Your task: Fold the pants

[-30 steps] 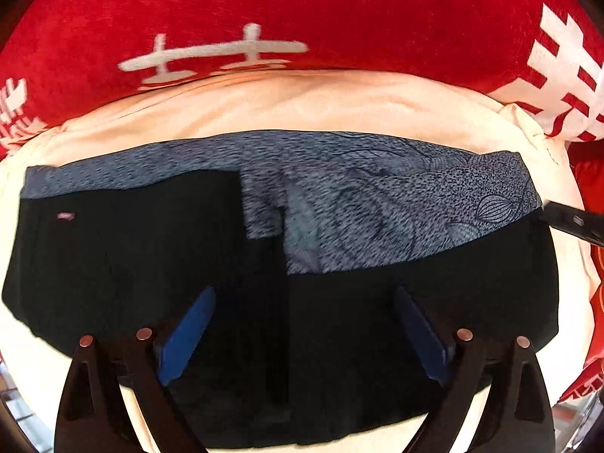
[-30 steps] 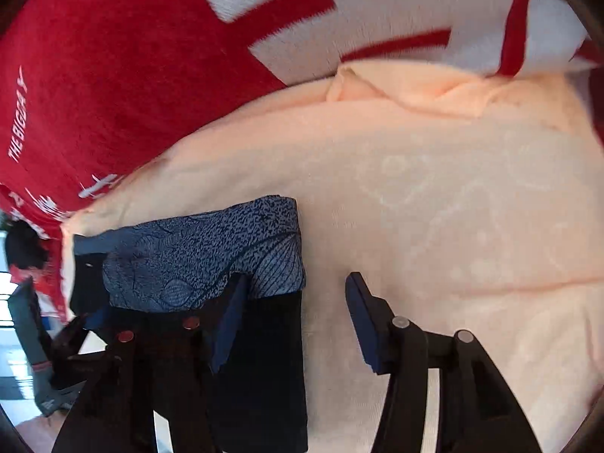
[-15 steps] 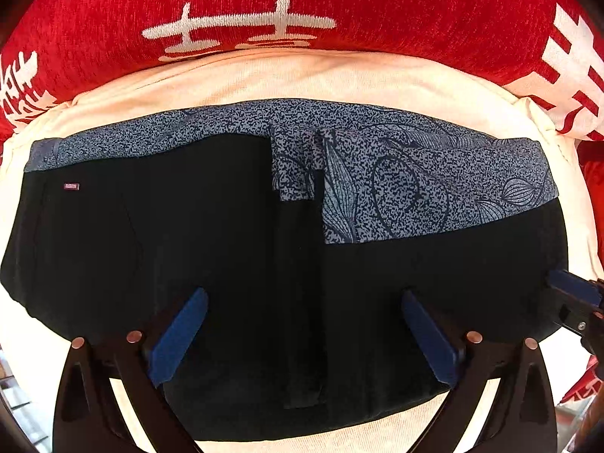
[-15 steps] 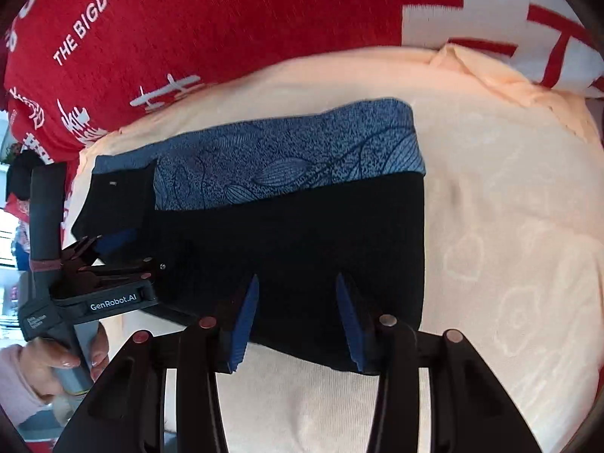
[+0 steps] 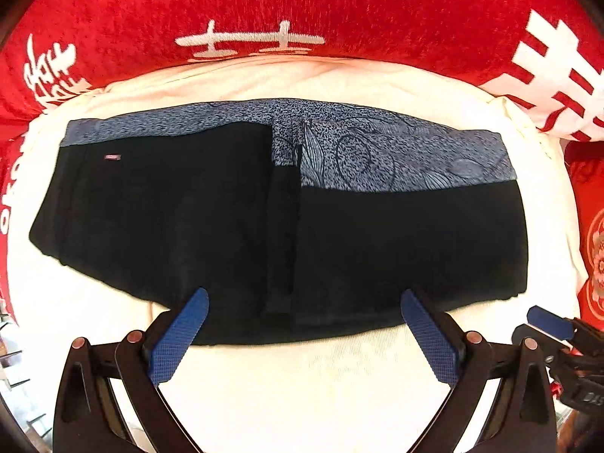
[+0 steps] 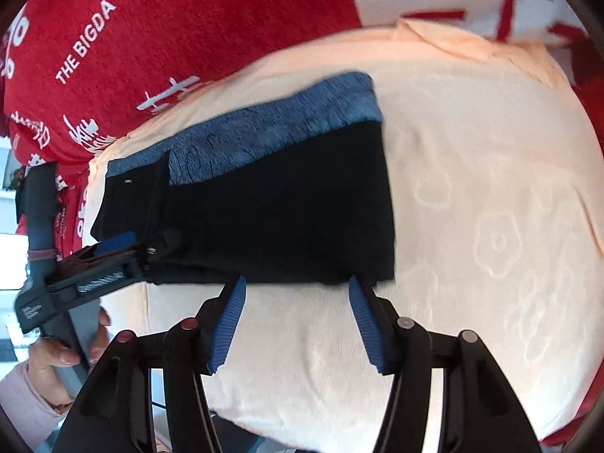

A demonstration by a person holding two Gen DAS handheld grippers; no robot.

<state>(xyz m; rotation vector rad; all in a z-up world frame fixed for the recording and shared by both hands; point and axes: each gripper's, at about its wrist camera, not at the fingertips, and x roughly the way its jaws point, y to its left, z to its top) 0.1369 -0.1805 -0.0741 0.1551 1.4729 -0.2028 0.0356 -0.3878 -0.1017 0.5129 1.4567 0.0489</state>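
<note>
Across the left wrist view, the folded pants [image 5: 279,222] lie flat on a cream towel [image 5: 302,385], black fabric with a blue-grey patterned band along the far edge. One folded layer overlaps the other near the middle, leaving a vertical seam. A small red label sits near the garment's far left corner. The left gripper [image 5: 302,336] hovers at the near edge of the pants with its blue-padded fingers [image 5: 177,339] spread wide, holding nothing. At the lower right, the tip of the right gripper [image 5: 555,328] pokes in, just beside the garment's near right corner. A red blanket [image 5: 339,7] with white characters surrounds the towel on the far side and both flanks.

From the right wrist view, the pants [image 6: 271,219] lie on the left half of the towel [image 6: 490,207], which shows faint embossed flower outlines. The right gripper [image 6: 298,321] sits just short of the near hem, its jaws apart and empty. The left gripper [image 6: 113,256] reaches the garment's near left corner, held by the person's hand [image 6: 64,351] in a pink sleeve. The blanket [image 6: 188,19] reads "THE BIGDAY" in white.
</note>
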